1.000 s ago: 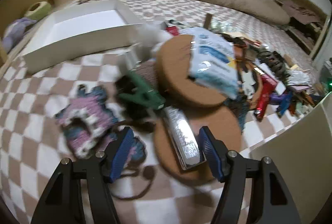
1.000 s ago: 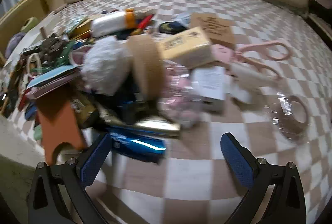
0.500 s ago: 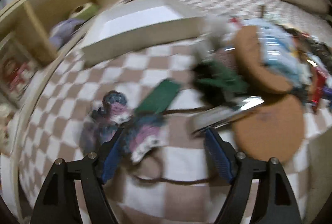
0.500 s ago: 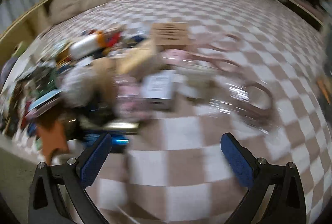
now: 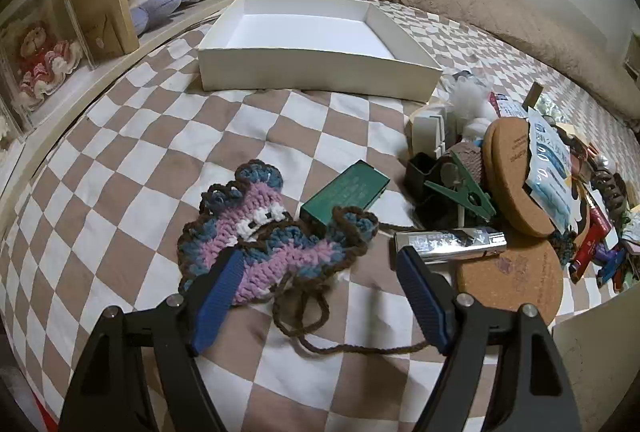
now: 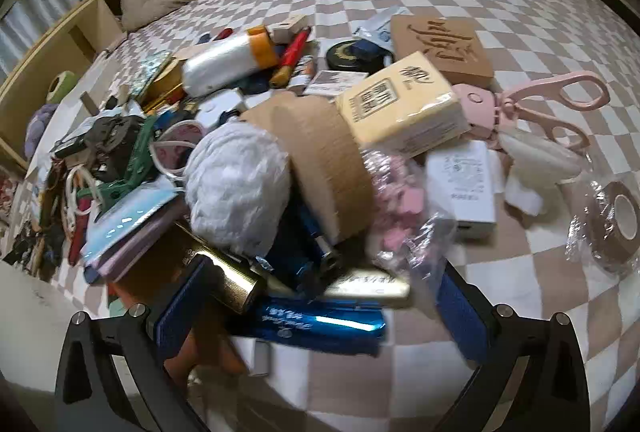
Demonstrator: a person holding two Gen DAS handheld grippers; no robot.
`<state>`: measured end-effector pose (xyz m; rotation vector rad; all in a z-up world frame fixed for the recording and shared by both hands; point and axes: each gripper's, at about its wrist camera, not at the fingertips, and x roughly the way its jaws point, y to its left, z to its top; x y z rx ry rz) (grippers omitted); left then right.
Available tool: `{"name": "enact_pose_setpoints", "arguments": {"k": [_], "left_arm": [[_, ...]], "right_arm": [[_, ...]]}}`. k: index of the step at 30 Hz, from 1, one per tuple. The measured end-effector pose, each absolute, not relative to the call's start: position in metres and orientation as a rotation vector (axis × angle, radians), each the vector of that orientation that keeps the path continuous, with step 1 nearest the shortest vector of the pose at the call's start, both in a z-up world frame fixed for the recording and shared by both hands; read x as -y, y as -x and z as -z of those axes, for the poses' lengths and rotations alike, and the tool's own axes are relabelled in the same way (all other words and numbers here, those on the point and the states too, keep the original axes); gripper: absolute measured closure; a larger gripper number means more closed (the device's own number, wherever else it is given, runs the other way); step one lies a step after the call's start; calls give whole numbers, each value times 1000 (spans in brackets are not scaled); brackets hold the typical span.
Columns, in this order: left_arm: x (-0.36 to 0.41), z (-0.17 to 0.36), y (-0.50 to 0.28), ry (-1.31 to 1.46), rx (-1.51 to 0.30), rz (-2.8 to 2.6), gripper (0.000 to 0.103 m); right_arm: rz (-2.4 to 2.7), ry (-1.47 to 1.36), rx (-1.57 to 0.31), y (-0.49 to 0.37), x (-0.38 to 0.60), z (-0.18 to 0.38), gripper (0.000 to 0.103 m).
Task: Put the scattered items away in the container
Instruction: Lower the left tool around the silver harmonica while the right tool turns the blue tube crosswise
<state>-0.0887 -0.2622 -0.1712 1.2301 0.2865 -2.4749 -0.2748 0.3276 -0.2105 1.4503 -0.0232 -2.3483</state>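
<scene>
Lying on the checkered bedspread [image 5: 132,151], a white box [image 5: 316,71] is seen at the far side of the left wrist view, its inside bare and white. Nearer the camera, a crocheted piece [image 5: 264,236] in purple, blue and brown is spread flat, with a loose brown yarn tail trailing toward the lens. A green case [image 5: 346,191] is touching its far edge. The left gripper [image 5: 324,308] is held low over this spot with its jaws wide apart and nothing between them; the left blue pad overlaps the near edge of the crocheted piece in the picture (contact cannot be told). Just beyond the right pad a silver lighter [image 5: 450,242] is lying partly on a cork coaster [image 5: 516,276], and a green clothes peg [image 5: 460,191] is resting against the pile behind it.

In the right wrist view, the right gripper [image 6: 324,316] is also spread wide, gripping nothing, with a shiny blue tube [image 6: 320,324] lying between its pads at the near edge of the heap. Behind it are piled a white wad [image 6: 236,187], a roll of brown tape [image 6: 324,171] and a yellow tissue pack [image 6: 404,107]. Pink scissors [image 6: 548,107] and a wrapped tape roll [image 6: 612,228] are lying apart to the right.
</scene>
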Motion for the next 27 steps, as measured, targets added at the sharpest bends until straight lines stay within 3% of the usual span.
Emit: {"name": "enact_pose_setpoints", "arguments": {"k": [3,8,16,22,27], "left_arm": [[258,170,87,-1232,-275,2480,23],[256,169,85,-1236,-283,2499,22],[259,160,80,-1209,-336,2529,22],[257,151,78,-1182,-392,2588,22],[248,151,80,-1201,-354,2606,22]], "right_arm": [[2459,-1469,-204,270,-334,212,0],[2376,-1514,-336,247,-351,221,0],[2351,-1582,-417,219,-377,208,0],[2335,-1396,-264,182,-377,178,0],[2220,-1417,-484,165,-346,202,0]]}}
